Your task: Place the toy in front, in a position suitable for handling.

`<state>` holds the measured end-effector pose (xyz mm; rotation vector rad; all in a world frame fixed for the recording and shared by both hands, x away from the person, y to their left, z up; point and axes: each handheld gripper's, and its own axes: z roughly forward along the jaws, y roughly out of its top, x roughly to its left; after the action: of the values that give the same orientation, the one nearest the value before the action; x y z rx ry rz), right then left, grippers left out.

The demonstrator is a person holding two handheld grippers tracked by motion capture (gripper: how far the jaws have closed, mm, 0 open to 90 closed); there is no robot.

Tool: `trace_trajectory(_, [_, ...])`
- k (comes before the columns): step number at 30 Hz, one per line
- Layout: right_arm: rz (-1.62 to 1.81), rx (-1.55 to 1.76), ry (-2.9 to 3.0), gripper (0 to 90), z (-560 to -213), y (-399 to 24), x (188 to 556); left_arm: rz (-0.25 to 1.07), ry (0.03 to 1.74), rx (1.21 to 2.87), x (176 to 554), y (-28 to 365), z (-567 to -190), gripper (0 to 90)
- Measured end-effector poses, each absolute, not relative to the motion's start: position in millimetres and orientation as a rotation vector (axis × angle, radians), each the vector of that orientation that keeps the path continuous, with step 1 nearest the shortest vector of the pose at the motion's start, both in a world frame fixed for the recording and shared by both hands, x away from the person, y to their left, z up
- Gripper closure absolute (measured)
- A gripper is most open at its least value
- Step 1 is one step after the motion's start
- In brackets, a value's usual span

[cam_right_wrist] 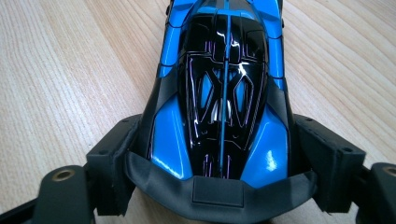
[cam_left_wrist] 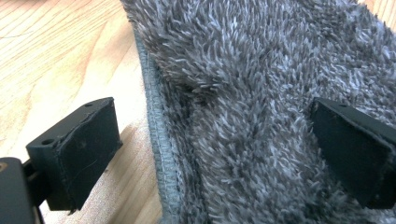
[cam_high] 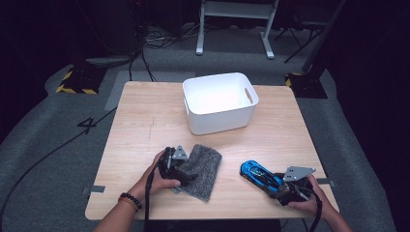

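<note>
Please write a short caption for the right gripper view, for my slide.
Right gripper jaws flank the rear of a blue toy car on the wooden table.

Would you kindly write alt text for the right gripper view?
A blue and black toy car sits on a wooden table, its rear end between the right gripper's two black jaws, which flank its sides.

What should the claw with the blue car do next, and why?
Probably squeeze shut a little more. The right claw already has a jaw on each side of the blue toy car's tail, and the car sits on the wooden table. A firm grip would likely let it lift the car, perhaps toward the white bin.
</note>
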<state>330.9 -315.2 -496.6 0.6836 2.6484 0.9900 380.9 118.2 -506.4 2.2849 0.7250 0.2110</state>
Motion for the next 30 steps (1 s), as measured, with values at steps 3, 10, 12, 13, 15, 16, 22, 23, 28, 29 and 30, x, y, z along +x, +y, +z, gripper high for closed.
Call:
trace_trajectory(3, [0.992, 0.657, 2.644, 23.7, -496, -317, 332, 0.212, 0.722, 2.286, 381, 117, -507, 3.4])
trace_trajectory(10, [1.019, 0.618, 2.667, 24.0, -497, -320, 341, 0.209, 0.706, 2.298, 383, 116, -506, 2.9])
trace_trajectory(12, [1.025, 0.607, 2.674, 24.2, -497, -320, 345, 0.210, 0.697, 2.298, 383, 116, -507, 2.7])
trace_trajectory(13, [1.032, 0.588, 2.681, 24.2, -497, -320, 349, 0.209, 0.692, 2.304, 384, 115, -507, 2.1])
trace_trajectory(15, [1.038, 0.575, 2.686, 24.2, -497, -320, 351, 0.209, 0.689, 2.304, 385, 114, -507, 1.8])
trace_trajectory(16, [1.046, 0.571, 2.691, 24.2, -497, -320, 353, 0.209, 0.687, 2.310, 385, 114, -507, 1.3])
trace_trajectory(22, [1.050, 0.511, 2.718, 24.3, -497, -313, 367, 0.213, 0.673, 2.319, 387, 111, -507, 0.5])
trace_trajectory(23, [1.051, 0.504, 2.722, 24.3, -496, -311, 369, 0.213, 0.671, 2.318, 388, 111, -507, 0.5])
trace_trajectory(28, [1.053, 0.462, 2.742, 24.3, -496, -304, 378, 0.216, 0.677, 2.317, 388, 110, -507, 0.5])
trace_trajectory(29, [1.056, 0.461, 2.745, 24.2, -496, -302, 379, 0.218, 0.678, 2.316, 389, 109, -507, 0.5])
trace_trajectory(30, [1.045, 0.451, 2.751, 24.2, -495, -299, 381, 0.218, 0.681, 2.318, 389, 108, -507, 0.5])
